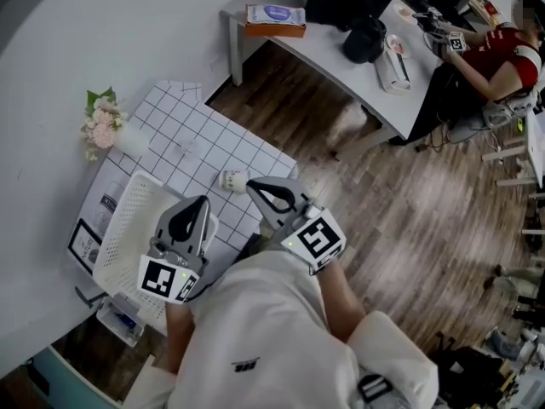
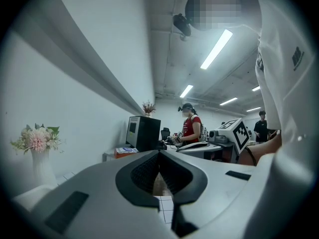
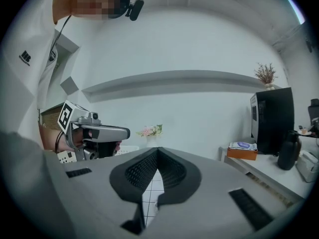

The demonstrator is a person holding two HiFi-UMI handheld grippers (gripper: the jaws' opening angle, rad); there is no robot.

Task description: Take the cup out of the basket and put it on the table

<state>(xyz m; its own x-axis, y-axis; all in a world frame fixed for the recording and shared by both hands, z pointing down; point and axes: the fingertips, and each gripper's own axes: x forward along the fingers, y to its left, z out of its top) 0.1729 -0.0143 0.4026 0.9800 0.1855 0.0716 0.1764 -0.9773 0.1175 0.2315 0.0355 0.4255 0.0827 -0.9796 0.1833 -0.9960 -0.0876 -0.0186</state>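
A small table (image 1: 213, 135) under a white cloth with a dark grid stands against a plain white wall (image 1: 102, 24), on a floor of brown wooden boards (image 1: 409, 220). Across the room runs a long white desk (image 1: 324, 49) carrying an orange-and-white box (image 1: 275, 20) and a black jug (image 1: 364, 41), with a person in red (image 1: 502, 58) seated at its far end. A vase of pink flowers (image 1: 104, 129) sits at the table's wall-side corner. A white slatted basket (image 1: 128, 237) takes the table's left part. The left gripper (image 1: 202, 199) hangs over the basket's right rim and covers part of it, its jaws pressed together on nothing. The cup (image 1: 232, 179) lies on the gridded cloth, outside the basket, just beside the tip of the right gripper (image 1: 249, 184), whose jaws are likewise clenched and hold nothing. The person's white-clad body hides the table's near edge.
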